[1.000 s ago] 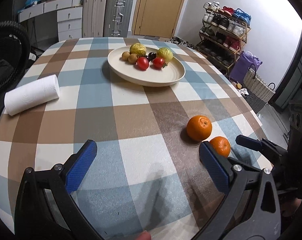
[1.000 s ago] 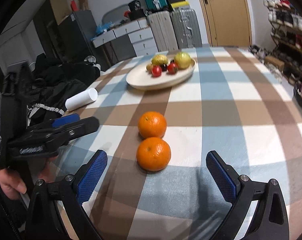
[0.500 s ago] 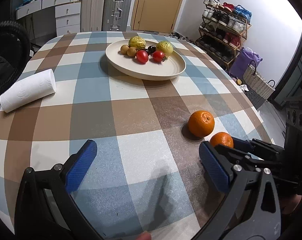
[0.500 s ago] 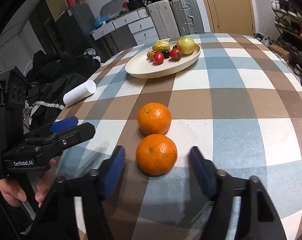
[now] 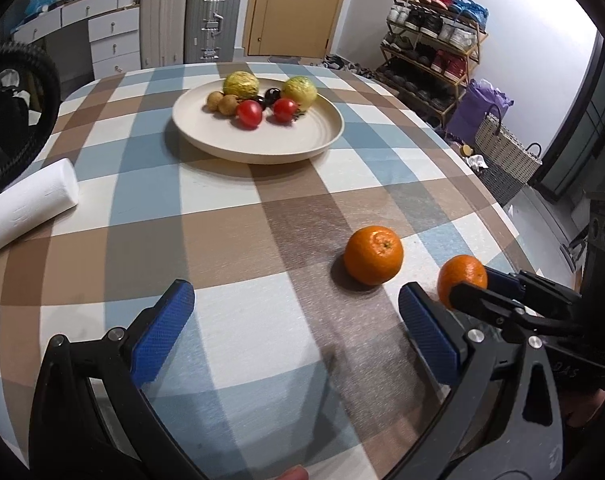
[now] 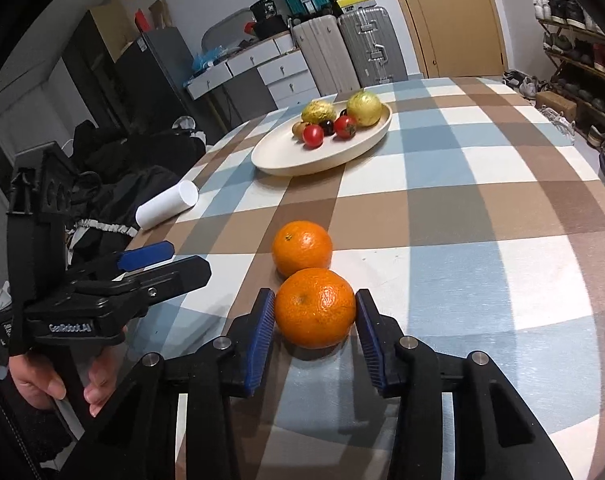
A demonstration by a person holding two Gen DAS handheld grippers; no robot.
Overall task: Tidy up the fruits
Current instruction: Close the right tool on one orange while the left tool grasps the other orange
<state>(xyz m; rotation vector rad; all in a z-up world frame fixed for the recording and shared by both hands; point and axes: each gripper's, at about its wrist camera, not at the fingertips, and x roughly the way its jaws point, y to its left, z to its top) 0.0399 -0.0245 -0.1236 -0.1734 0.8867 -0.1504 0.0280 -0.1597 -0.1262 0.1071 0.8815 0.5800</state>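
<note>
Right wrist view: right gripper (image 6: 314, 316) jaws closing, blue pads touching the near orange (image 6: 315, 307); left gripper (image 5: 298, 332) gapes wide, empty.

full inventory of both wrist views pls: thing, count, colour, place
oranges: 2, orange, on the cloth near the table's front edge; near orange between the right gripper's pads, far orange just behind it
plate: 1, cream, far side of the table
tomatoes: 2, red, on the plate
yellow-green fruits: 2, back of the plate
small brown fruits: 2, left on the plate
dark fruits: small, count unclear, mid plate
paper roll: 1, white, lying at the table's left edge
tablecloth: 1, blue, brown and white check
suitcases: 2, pale and silver, by the door
shoe rack: 1, right wall
left gripper: blue pads, open, empty
right gripper: blue pads, closing on the near orange
hand: holds the left gripper's handle
</note>
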